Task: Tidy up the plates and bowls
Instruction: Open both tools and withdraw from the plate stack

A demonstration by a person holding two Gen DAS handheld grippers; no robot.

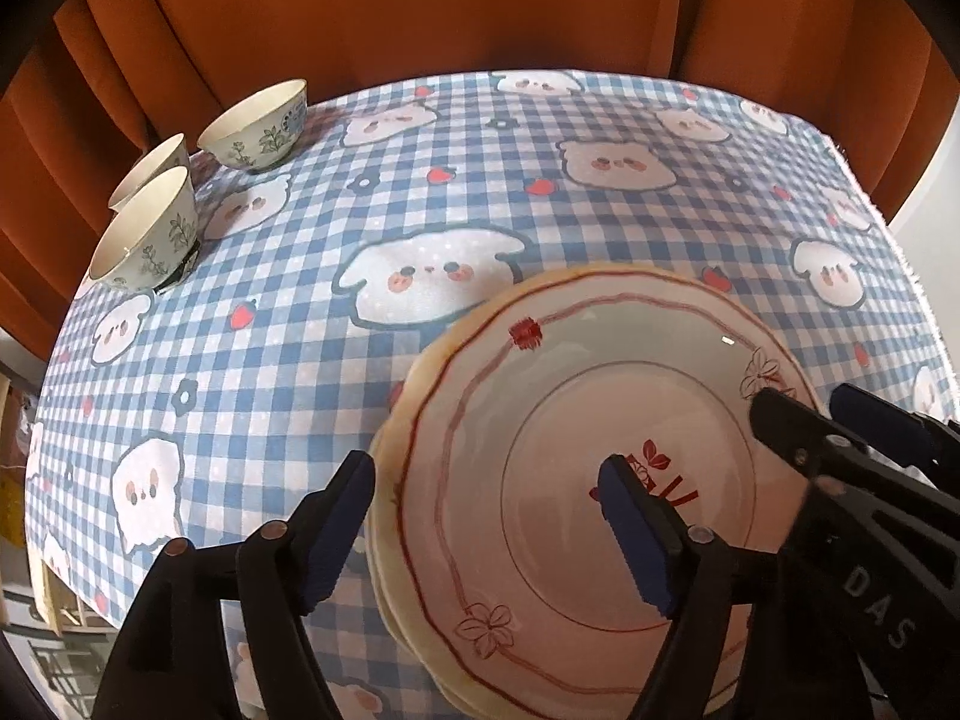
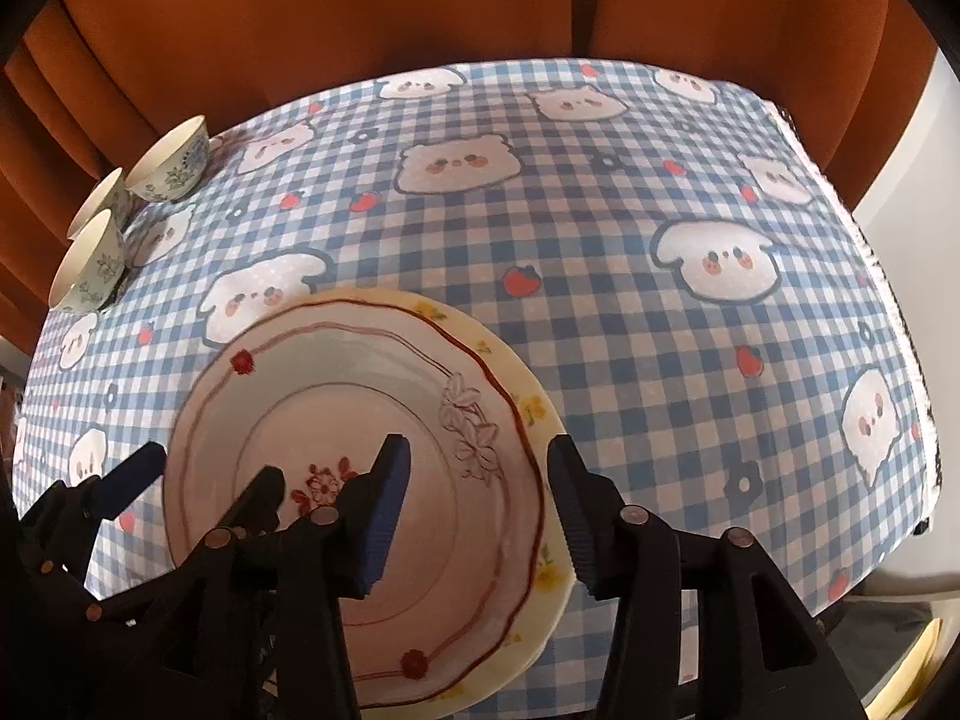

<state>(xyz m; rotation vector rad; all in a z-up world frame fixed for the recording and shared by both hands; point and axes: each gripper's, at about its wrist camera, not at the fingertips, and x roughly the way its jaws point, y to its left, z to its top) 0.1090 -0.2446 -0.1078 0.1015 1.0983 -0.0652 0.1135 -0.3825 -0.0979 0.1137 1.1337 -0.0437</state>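
- A stack of plates (image 1: 576, 480) sits near the front edge of the table (image 1: 480, 192), which is covered in a blue checked cloth with cartoon animals and strawberries.
- The top plate (image 2: 336, 420) is white with a wavy red rim line, flower outlines and a red motif in its centre; a cream plate with small yellow flowers (image 2: 540, 414) shows beneath it, sticking out on the right side.
- The left gripper (image 1: 486, 510) has its fingers apart and straddles the left rim of the stack, 1 finger outside over the cloth and 1 over the plate's centre; whether either touches the plate cannot be told.
- The right gripper (image 2: 480, 504) is likewise spread wide across the stack's right rim, 1 finger over the plate, 1 beyond the rim.
- 3 small bowls (image 1: 180, 180) with green leaf patterns stand close together at the far left corner, well apart from the plates.
- An orange curtain (image 1: 420, 12) hangs behind the table.
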